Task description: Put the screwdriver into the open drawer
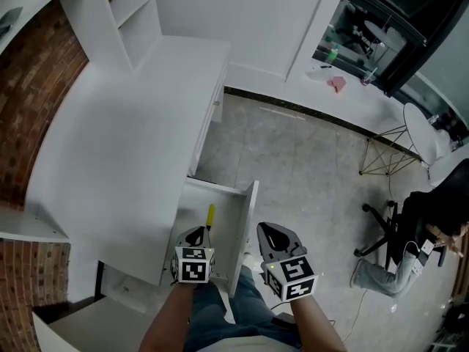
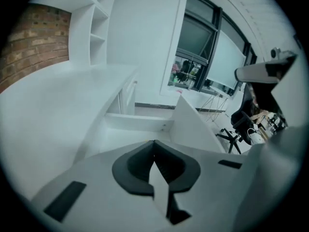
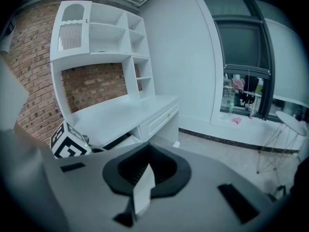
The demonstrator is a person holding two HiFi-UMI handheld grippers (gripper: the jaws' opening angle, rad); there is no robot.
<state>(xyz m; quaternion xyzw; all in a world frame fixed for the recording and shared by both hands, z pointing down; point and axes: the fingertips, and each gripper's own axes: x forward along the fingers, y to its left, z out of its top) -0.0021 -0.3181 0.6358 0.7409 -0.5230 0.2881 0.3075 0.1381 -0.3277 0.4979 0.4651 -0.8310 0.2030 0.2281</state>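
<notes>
The yellow-handled screwdriver (image 1: 211, 215) lies inside the open white drawer (image 1: 247, 222) under the desk. My left gripper (image 1: 198, 232) hovers just above the drawer's near end, close to the screwdriver's handle, shut and empty. My right gripper (image 1: 273, 233) hangs to the right of the drawer's front panel, also shut with nothing in it. In the left gripper view the closed left gripper (image 2: 154, 141) points at the drawer's white walls (image 2: 140, 122); the screwdriver is hidden there. The right gripper view shows the right gripper (image 3: 148, 145) shut, with the left gripper's marker cube (image 3: 70, 141) beside it.
A white desk top (image 1: 132, 145) with a shelf unit (image 1: 124, 13) runs along a brick wall (image 1: 29, 101). On the tiled floor to the right stand a wire-legged chair (image 1: 399, 149) and a black office chair (image 1: 410, 226). My legs (image 1: 220, 314) are below the drawer.
</notes>
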